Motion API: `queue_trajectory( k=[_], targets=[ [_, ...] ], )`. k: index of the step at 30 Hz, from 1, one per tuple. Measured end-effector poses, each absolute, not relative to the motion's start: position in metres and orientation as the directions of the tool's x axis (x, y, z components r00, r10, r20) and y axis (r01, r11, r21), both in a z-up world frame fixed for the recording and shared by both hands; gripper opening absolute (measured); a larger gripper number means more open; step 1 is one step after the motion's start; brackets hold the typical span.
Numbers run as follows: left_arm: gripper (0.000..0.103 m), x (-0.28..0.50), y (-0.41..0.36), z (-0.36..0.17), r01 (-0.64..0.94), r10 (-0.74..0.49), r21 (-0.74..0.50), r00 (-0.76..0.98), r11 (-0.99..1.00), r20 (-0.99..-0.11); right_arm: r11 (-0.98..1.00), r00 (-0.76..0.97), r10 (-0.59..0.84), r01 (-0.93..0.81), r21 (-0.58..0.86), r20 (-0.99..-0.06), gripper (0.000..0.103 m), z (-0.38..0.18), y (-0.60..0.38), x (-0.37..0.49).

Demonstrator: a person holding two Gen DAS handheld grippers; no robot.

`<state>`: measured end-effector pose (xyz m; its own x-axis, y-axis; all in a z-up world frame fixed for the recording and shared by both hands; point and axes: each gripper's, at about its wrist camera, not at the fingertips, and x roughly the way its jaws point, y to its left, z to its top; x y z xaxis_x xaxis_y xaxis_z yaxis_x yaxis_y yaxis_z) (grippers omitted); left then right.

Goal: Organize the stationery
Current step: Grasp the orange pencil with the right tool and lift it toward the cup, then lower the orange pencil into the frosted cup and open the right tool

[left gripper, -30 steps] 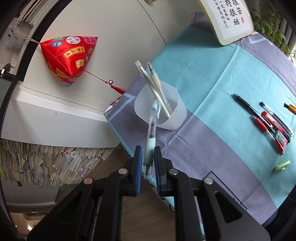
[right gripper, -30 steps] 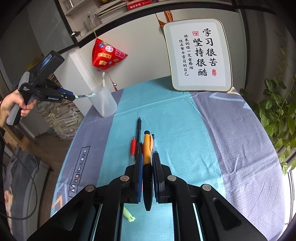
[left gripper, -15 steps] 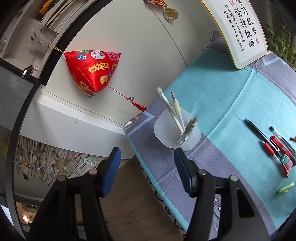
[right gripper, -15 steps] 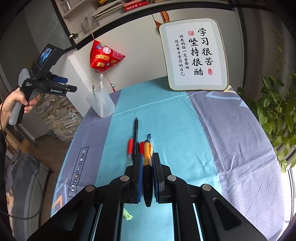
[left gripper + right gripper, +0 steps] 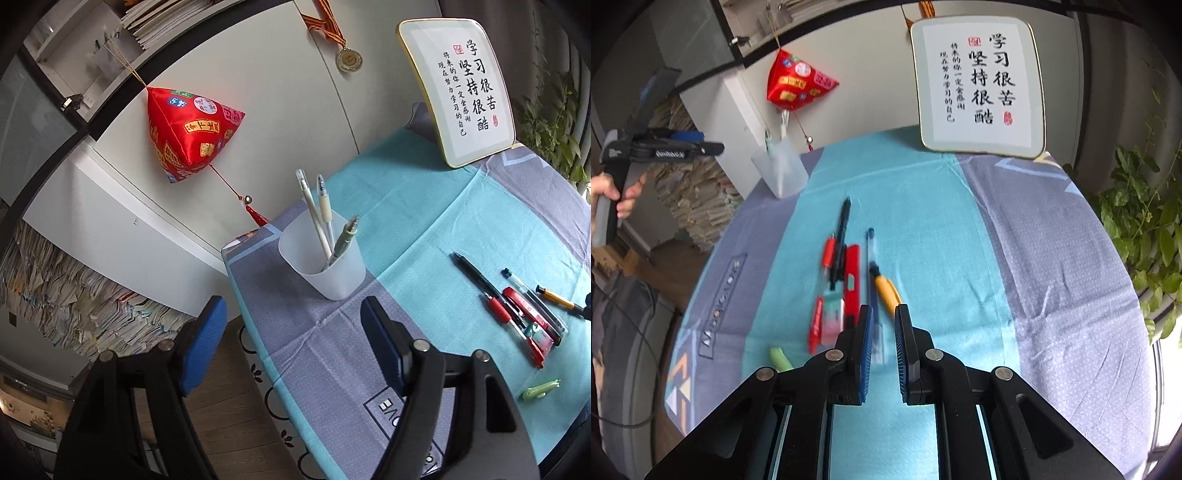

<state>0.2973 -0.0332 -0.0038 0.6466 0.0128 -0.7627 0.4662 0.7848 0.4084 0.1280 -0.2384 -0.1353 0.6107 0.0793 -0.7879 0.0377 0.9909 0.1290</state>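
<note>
A frosted plastic cup (image 5: 325, 273) stands near the table's corner with three pale pens (image 5: 323, 218) upright in it. My left gripper (image 5: 293, 310) hovers just in front of the cup, its jaws opening wide with nothing between them. In the right wrist view the left gripper (image 5: 701, 147) is at the far left, beside the cup (image 5: 781, 173). My right gripper (image 5: 884, 310) is low over the loose pens, its jaws opening. The orange pen (image 5: 886, 291) lies tilted on the cloth just past the fingertips, free of the pads. A clear blue pen (image 5: 870, 251) runs beside it.
A black pen (image 5: 842, 236), red pens (image 5: 827, 254), a red marker (image 5: 851, 273) and a pink-green eraser (image 5: 833, 314) lie left of the right gripper. A green cap (image 5: 779, 358) sits nearer. A framed calligraphy board (image 5: 979, 85) leans at the back. A plant (image 5: 1145, 229) edges the right.
The left gripper let a pale green pen drop into the cup, opened wide and drew back. The right gripper sank toward the table and parted its pads, and the orange pen left them.
</note>
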Motion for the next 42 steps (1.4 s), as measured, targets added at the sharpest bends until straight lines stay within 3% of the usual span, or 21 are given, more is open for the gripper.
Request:
queue_trajectory(
  k=[1, 3, 5, 8, 10, 11, 12, 19, 26, 32, 38, 42],
  targets=[
    [0.076, 0.293, -0.032, -0.006, 0.475, 0.0, 0.397, 0.642, 0.785, -0.767, 0.994, 0.594, 0.067, 0.03, 0.105, -0.802, 0.021, -0.141, -0.238, 0.127],
    [0.076, 0.286, -0.031, -0.011, 0.479, -0.004, 0.396, 0.641, 0.783, -0.767, 0.997, 0.576, 0.038, 0.033, 0.069, -0.816, 0.039, -0.151, -0.241, 0.123],
    [0.076, 0.281, -0.028, -0.017, 0.482, 0.002, 0.404, 0.64, 0.777, -0.769, 0.998, 0.57, -0.026, 0.068, 0.015, -0.821, 0.045, -0.157, -0.246, 0.12],
    [0.076, 0.273, -0.025, -0.024, 0.484, 0.0, 0.398, 0.636, 0.779, -0.772, 0.998, 0.556, -0.034, 0.066, 0.004, -0.831, 0.046, -0.164, -0.255, 0.122],
    [0.076, 0.267, -0.021, -0.028, 0.483, -0.012, 0.379, 0.63, 0.789, -0.777, 0.999, 0.564, -0.048, 0.047, -0.026, -0.825, 0.039, -0.166, -0.253, 0.122],
    [0.076, 0.265, -0.019, -0.029, 0.483, -0.017, 0.373, 0.628, 0.792, -0.778, 0.997, 0.567, -0.074, 0.041, -0.062, -0.82, 0.021, -0.166, -0.25, 0.123],
    [0.076, 0.261, -0.018, -0.031, 0.481, -0.022, 0.369, 0.63, 0.795, -0.776, 0.998, 0.565, -0.058, 0.031, -0.049, -0.823, 0.01, -0.165, -0.25, 0.124],
    [0.076, 0.237, -0.007, -0.035, 0.476, -0.068, 0.321, 0.636, 0.818, -0.769, 0.997, 0.602, -0.035, -0.033, -0.068, -0.797, 0.011, -0.14, -0.231, 0.134],
    [0.076, 0.216, 0.005, -0.044, 0.474, -0.105, 0.269, 0.625, 0.839, -0.773, 0.976, 0.679, -0.05, -0.122, -0.179, -0.732, 0.01, -0.074, -0.197, 0.164],
    [0.076, 0.2, 0.019, -0.055, 0.46, -0.148, 0.198, 0.611, 0.866, -0.777, 0.958, 0.706, 0.034, -0.225, -0.178, -0.708, 0.01, -0.023, -0.16, 0.205],
    [0.076, 0.196, 0.03, -0.068, 0.438, -0.167, 0.133, 0.581, 0.889, -0.797, 0.921, 0.655, 0.083, -0.339, -0.193, -0.751, 0.01, 0.006, -0.111, 0.257],
    [0.076, 0.19, 0.034, -0.071, 0.43, -0.151, 0.16, 0.603, 0.889, -0.783, 0.901, 0.606, 0.06, -0.375, -0.219, -0.793, 0.01, 0.001, -0.085, 0.292]
  ],
)
